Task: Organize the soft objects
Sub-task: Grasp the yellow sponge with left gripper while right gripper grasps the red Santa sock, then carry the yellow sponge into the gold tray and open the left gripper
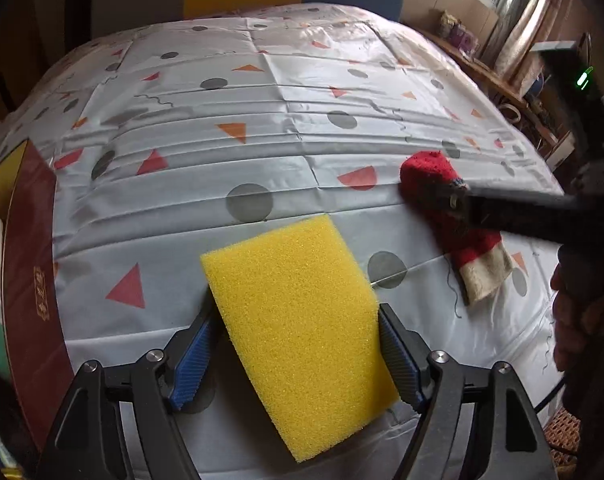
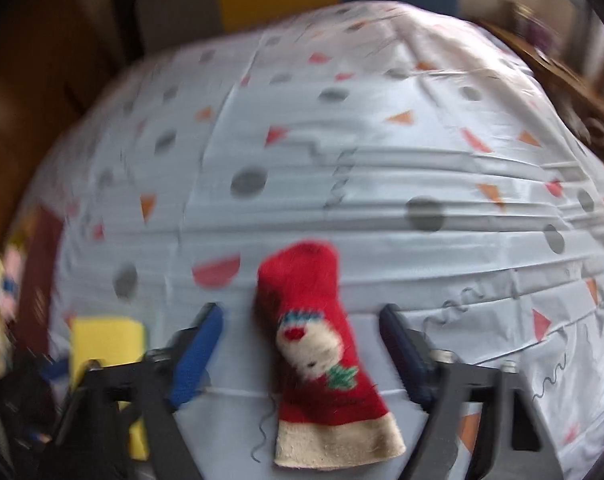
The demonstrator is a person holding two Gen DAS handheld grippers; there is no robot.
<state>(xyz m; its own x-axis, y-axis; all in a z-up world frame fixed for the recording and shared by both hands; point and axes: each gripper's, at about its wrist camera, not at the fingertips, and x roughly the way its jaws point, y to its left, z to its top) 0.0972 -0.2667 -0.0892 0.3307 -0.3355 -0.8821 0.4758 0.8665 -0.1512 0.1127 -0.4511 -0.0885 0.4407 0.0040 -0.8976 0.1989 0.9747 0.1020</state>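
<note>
Judging by the table (image 1: 302, 92), sorting has barely begun: the left gripper (image 1: 294, 344) stands wide around the sponge (image 1: 298, 320), the right gripper (image 2: 302, 344) gapes either side of the sock (image 2: 317, 344), neither pressing, both lying loose beside the box (image 1: 30, 264).

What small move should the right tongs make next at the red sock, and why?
Probably close the right tongs on the red sock. It lies flat on the tablecloth between the open jaws, roughly centred, and neither pad appears to touch it yet. The view is blurred, so close gently.
</note>
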